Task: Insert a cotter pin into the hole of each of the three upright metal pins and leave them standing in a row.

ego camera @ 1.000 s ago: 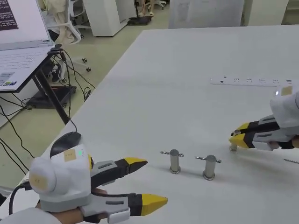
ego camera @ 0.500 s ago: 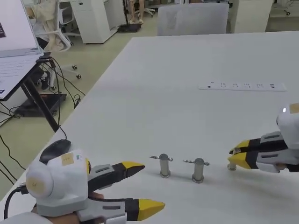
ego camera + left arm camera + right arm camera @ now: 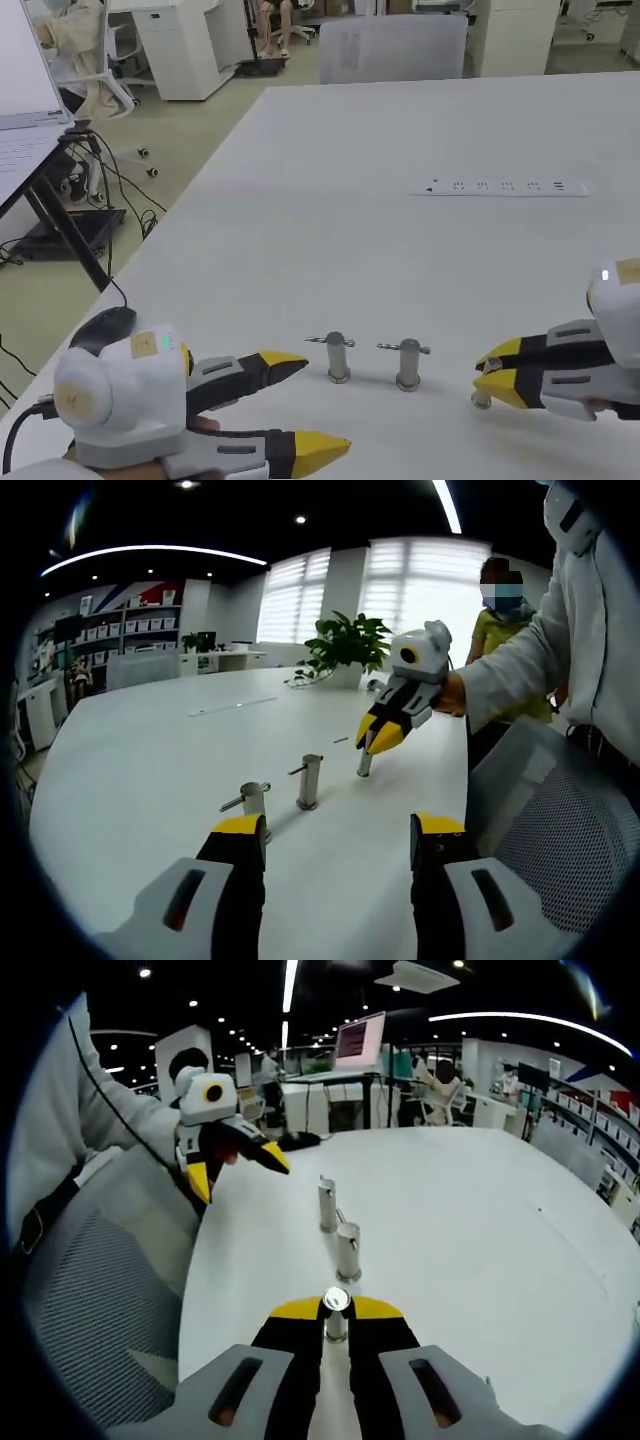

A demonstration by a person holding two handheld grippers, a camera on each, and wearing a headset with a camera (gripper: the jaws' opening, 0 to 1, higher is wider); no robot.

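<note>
Two short metal pins [image 3: 338, 357] [image 3: 407, 365] stand upright side by side near the table's front, each with a cotter pin through its top. A third, bare metal pin [image 3: 482, 388] stands to their right, roughly in line, and my right gripper [image 3: 487, 369] is shut on it. In the right gripper view this pin [image 3: 336, 1310] sits between the yellow fingertips [image 3: 300, 1310], with the other two pins [image 3: 347, 1250] [image 3: 327, 1203] beyond. My left gripper [image 3: 322, 405] hovers open left of the row, holding nothing. Its own view shows the pins [image 3: 255, 800] [image 3: 310, 780] ahead and the right gripper [image 3: 383, 732].
A white power strip [image 3: 500, 187] lies farther back on the white table [image 3: 330, 200]. A black mouse [image 3: 100, 325] rests at the table's left edge, beyond which are a laptop stand [image 3: 50, 210] and floor cables. A grey chair [image 3: 395, 45] stands at the far end.
The right gripper has drawn the third pin nearer to me, from behind the row into line with the other two. The left gripper has stayed put. The head camera has shifted.
</note>
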